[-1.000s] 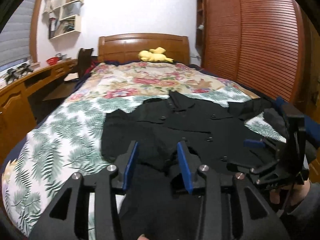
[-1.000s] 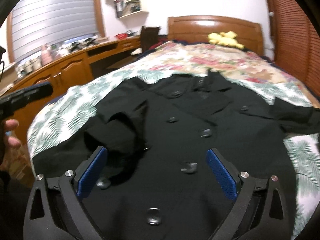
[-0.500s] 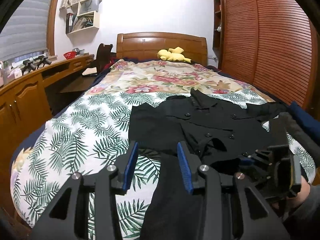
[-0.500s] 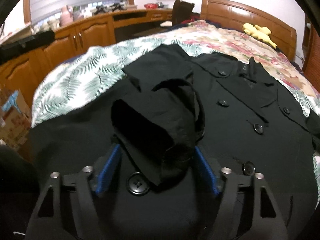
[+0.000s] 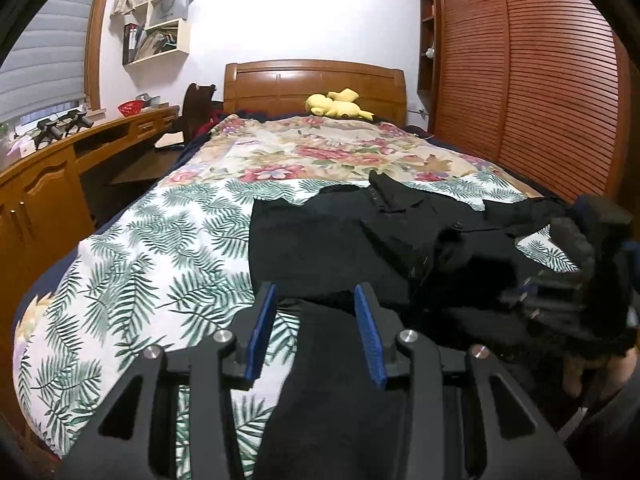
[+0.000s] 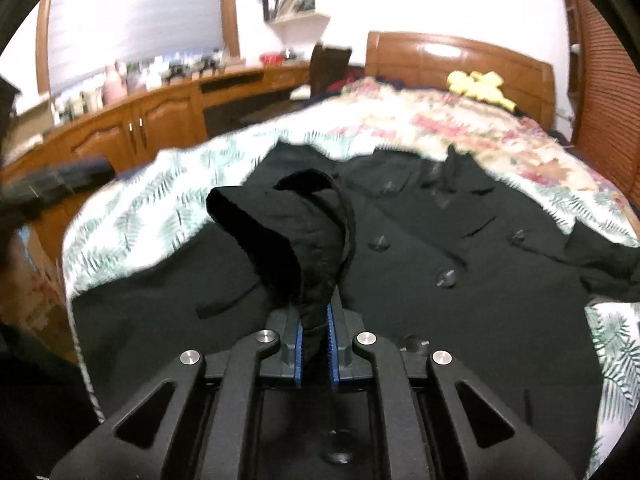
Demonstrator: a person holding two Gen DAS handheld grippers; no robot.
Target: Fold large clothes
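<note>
**Black coat on bed, one sleeve pinched up**

Black buttoned coat lies spread front-up across the foot half of the bed, collar toward the headboard. Round dark buttons show down its front. Its far sleeve trails off toward the wardrobe side. Near sleeve is lifted off the coat body, bunched into a rumpled hump with the cuff opening facing up and away.

Right gripper: blue pads drawn almost together, a fold of that sleeve clamped between them, cloth standing up out of the jaws. This view is motion-blurred at its edges.

Left gripper: jaws parted wide, blue pads well apart, nothing between them. It hangs over the coat's lower hem, which runs dark beneath the fingers; whether it touches the cloth, cannot tell. In the same view the right gripper shows at far right, blurred, low over the coat.

Under the coat: white bedspread with green palm-leaf print; beyond it a floral quilt up to the wooden headboard. Yellow plush toy rests at the head of the bed. Slatted wooden wardrobe doors on one side, a long wooden desk with cabinets on the other, wall shelves above it.
</note>
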